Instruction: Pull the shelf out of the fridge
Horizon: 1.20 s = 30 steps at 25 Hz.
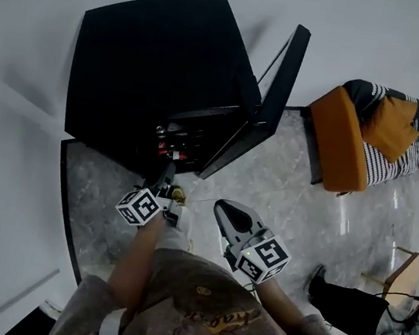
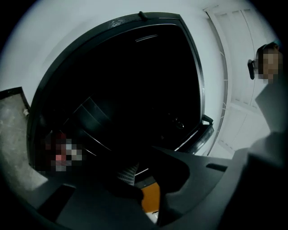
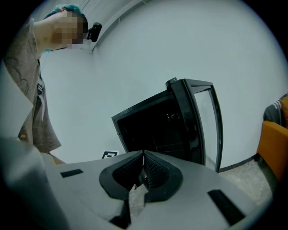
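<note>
Left gripper view has the fingers (image 2: 128,174) of our left gripper (image 2: 149,170) standing apart with nothing clamped between them. They point into the dark inside of the fridge (image 2: 135,81), where the shelf (image 2: 90,117) shows as slanted wire lines just beyond the tips. On our right gripper (image 3: 143,164) the fingers (image 3: 155,170) are pressed together and empty, and it hangs short of the fridge, facing its open door (image 3: 204,126).
</note>
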{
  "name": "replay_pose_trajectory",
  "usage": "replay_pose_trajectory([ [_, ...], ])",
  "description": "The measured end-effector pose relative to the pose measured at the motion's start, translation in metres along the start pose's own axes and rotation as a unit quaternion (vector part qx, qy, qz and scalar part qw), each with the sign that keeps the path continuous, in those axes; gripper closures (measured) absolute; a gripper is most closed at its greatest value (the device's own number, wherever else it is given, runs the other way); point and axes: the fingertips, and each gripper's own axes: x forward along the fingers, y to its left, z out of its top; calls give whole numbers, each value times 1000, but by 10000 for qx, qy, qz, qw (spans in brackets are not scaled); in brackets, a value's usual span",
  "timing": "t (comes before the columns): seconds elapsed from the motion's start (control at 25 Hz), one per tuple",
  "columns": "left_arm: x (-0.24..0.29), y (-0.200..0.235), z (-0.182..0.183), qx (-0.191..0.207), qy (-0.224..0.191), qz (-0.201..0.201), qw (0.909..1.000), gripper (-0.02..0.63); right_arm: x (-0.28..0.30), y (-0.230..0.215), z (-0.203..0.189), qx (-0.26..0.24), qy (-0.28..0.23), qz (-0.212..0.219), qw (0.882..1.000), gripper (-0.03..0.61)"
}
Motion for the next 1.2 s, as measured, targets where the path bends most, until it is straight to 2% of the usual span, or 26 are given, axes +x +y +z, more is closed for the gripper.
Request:
replay_pose_trajectory([
  [0.08,8,8,-2,-187,-75,-1,9998,540,1,-4,-1,10,46,2,10000,555],
  [0.2,17,20,-4,-476,-188,6,9987,516,3,-8,-2,18,90,11,10000,555],
  [0.44,31,38,1,-773,-414,-58,9961,440,8,-14,-1,52,163,31,9998,555],
  [0.68,50,77,-1,-1291,-689,229,9890,432,14,-17,-6,70,298,99,9995,555],
  [1.2,91,133,12,-2000,-1187,553,9710,433,25,-31,-7,91,496,19,9987,555],
])
